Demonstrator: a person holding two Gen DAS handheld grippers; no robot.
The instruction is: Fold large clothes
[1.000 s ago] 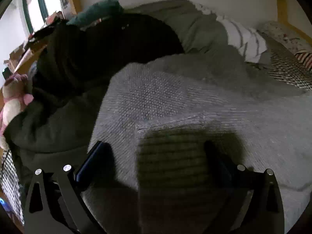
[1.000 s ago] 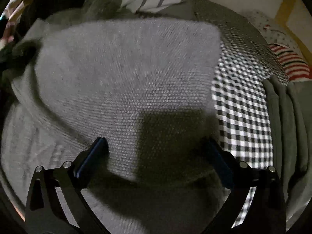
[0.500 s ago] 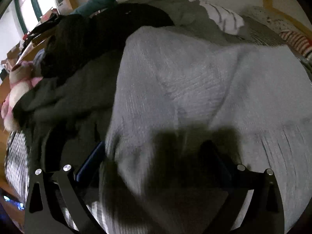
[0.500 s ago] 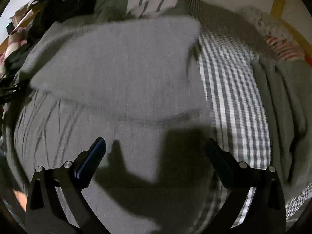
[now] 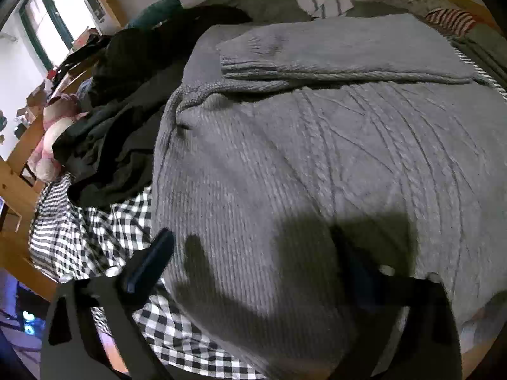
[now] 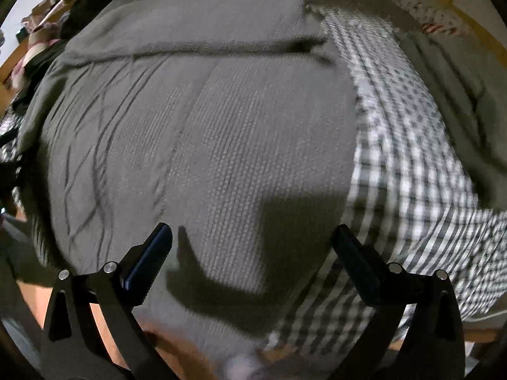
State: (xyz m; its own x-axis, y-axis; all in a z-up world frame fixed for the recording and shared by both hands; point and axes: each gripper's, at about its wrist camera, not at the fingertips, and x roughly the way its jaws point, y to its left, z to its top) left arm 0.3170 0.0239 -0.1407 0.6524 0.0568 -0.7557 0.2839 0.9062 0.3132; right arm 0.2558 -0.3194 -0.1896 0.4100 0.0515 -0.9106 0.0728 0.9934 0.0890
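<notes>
Grey knit sweater [image 5: 317,145] spread flat on bed, sleeve [image 5: 332,53] folded across top. Left gripper [image 5: 253,253] above lower hem, jaws apart, just closing slightly, nothing pinched. Dark clothes pile [image 5: 126,101] left; checkered sheet [image 5: 95,231] beneath.

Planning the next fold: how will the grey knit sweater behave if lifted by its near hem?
The grey knit sweater probably hangs floppy, since its folded sleeve lies limp. Thick cable knit suggests some weight. Its coarse texture likely resists slipping.

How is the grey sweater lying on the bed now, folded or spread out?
Partly folded: one sleeve lies across the top of the grey sweater, while the body is spread flat on the checked sheet.
</notes>
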